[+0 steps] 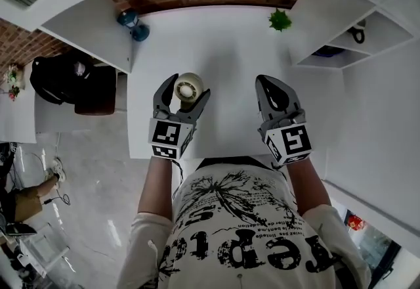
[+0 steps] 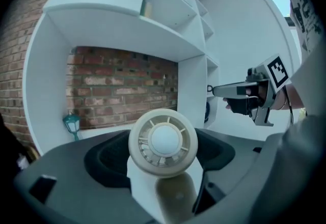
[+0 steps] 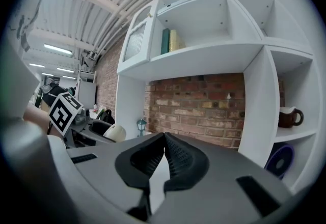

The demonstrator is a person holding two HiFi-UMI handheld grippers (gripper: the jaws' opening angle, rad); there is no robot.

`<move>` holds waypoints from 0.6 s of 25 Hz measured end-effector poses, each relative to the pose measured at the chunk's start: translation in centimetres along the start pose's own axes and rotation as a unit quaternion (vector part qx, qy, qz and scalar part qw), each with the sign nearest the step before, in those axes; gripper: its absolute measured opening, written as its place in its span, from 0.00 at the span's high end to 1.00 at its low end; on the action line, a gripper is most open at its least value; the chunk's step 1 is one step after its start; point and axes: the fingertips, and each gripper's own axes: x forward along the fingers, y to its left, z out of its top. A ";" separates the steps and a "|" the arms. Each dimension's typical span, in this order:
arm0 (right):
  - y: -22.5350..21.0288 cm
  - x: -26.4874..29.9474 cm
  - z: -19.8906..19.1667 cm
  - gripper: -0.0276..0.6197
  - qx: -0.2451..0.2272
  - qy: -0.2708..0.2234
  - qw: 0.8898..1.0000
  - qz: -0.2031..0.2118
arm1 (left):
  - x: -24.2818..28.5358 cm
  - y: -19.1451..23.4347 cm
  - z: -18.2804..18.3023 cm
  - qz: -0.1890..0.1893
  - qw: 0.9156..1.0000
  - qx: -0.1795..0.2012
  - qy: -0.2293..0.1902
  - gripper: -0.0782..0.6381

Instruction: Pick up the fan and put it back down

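Observation:
A small cream fan (image 1: 188,88) with a round grille sits between the jaws of my left gripper (image 1: 187,89), over the near part of the white table (image 1: 226,51). In the left gripper view the fan (image 2: 163,141) fills the gap between both pads, its stem dropping toward the camera. The jaws appear closed against its head. My right gripper (image 1: 267,82) hovers to the right of it, shut and empty; its pads meet in the right gripper view (image 3: 164,139). From there the fan (image 3: 115,133) shows at the left.
A blue lantern (image 1: 133,23) stands at the table's far left, a green plant (image 1: 279,20) at the far right. White shelves to the right hold a mug (image 3: 289,116) and a blue plate (image 3: 280,159). A black bag (image 1: 65,77) lies left of the table.

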 end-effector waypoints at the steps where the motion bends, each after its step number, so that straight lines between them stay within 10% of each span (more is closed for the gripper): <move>1: -0.3 0.2 -0.7 0.93 0.003 0.006 1.000 0.001 | 0.8 -0.3 -1.1 -0.002 1.000 -0.003 0.013 0.37; 15: -1.8 2.3 -10.4 0.93 -0.014 0.082 0.995 0.046 | 9.9 -3.3 -14.8 -0.012 0.984 -0.044 0.174 0.37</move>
